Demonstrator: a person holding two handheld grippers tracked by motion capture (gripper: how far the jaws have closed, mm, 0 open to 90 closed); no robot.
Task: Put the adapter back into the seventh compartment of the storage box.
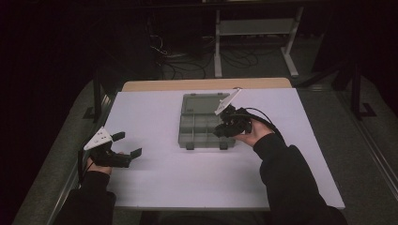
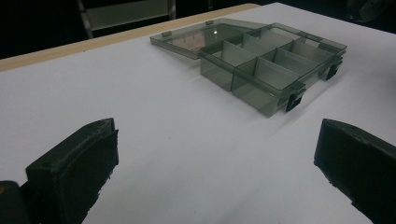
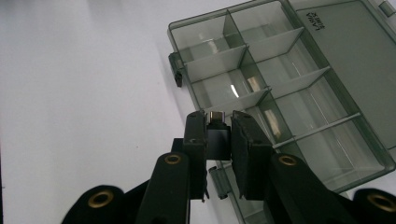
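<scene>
Right hand-held gripper [image 3: 218,135], clamped on your small black adapter [image 3: 217,138], hovers over the organizer box's [image 3: 299,93] near compartments; left [image 2: 215,172] gapes.

From my screen I see a wide white rectangular table top [image 1: 155,183] with a light wooden edge strip [image 1: 206,84] along its far side. Behind it the room is very dark. A pale metal frame with two legs [image 1: 253,28] stands on the grey floor [image 1: 356,140], and black loose cables [image 1: 180,63] lie beside it. Light falls mostly on the table.
</scene>
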